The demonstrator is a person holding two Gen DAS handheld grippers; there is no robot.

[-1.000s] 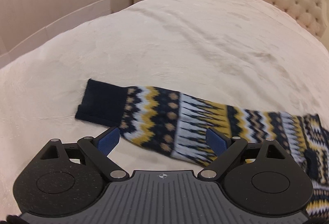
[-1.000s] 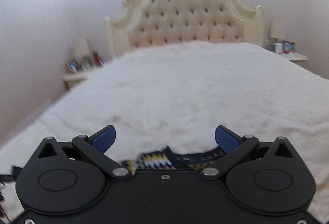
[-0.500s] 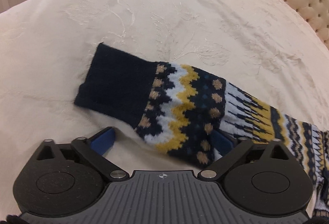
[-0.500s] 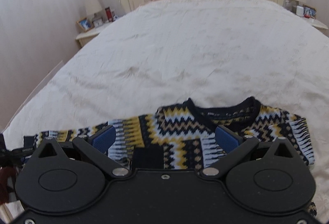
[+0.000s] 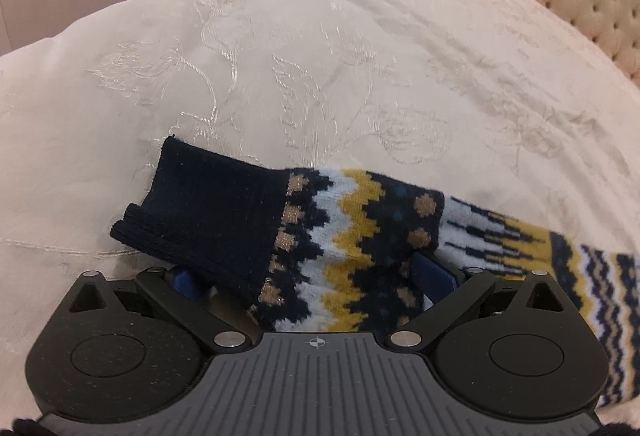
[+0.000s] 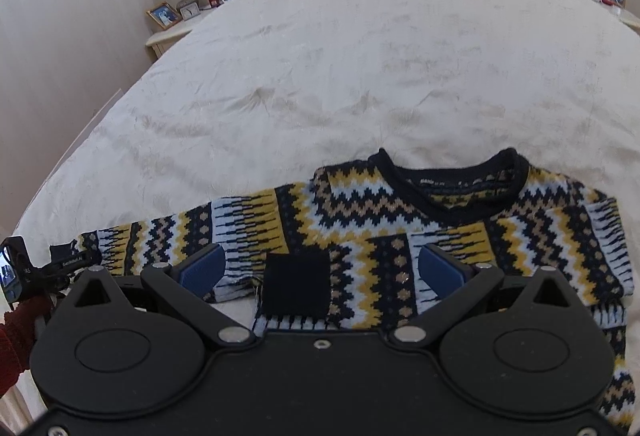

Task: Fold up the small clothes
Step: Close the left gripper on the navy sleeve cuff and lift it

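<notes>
Navy cuff (image 5: 208, 212) of the sweater sleeve (image 5: 360, 248) lies crosswise between the left gripper (image 5: 312, 276)'s spread, closing fingers, unpinched; right gripper (image 6: 320, 268) hovers spread.

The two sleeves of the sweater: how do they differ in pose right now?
The left sleeve lies stretched straight out sideways on the bedspread, its navy cuff off the body. The right sleeve is folded across the sweater's front, its navy cuff resting on the chest. Both share the same navy, yellow and white zigzag knit.

Left claw (image 5: 312, 276) closing, right claw (image 6: 320, 268) open
</notes>
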